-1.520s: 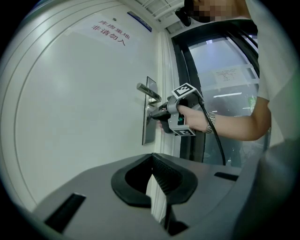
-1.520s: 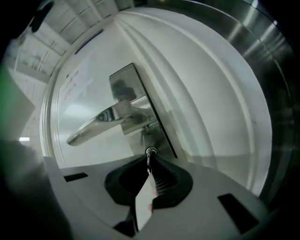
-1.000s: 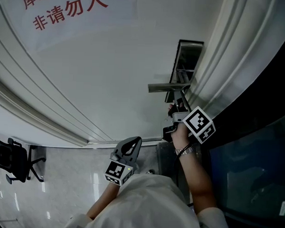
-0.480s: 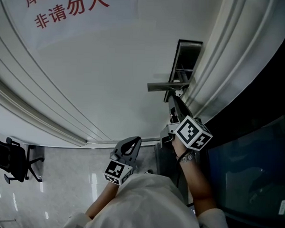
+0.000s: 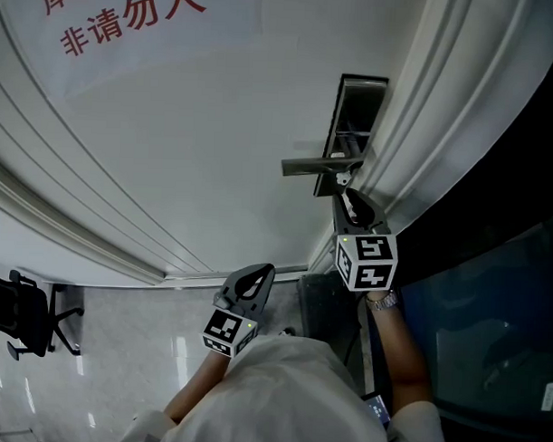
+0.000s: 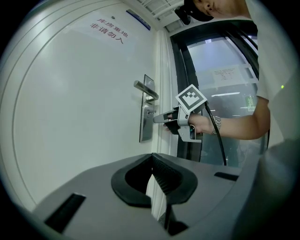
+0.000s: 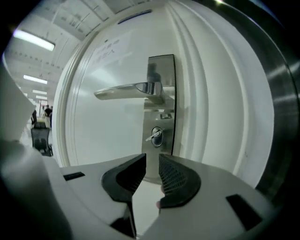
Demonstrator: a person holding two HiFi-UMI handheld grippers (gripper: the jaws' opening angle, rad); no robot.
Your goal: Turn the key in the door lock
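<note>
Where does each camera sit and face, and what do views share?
Head view: on the person's head, steeply down the white door; left gripper, right gripper, forearms show.
Left gripper view: rides it, facing the door; own shut fingers, right gripper show.
Right gripper view: rides it, facing the silver key; own fingers, just opened, empty.
Shared: the silver lever handle.

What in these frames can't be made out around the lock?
- Key: in the head view too small and dark below the door handle; in the left gripper view too small.
- Red lettering: top line cut off by the head view's upper edge; too small in the left gripper view.
- Lock bolt: no view shows it.
</note>
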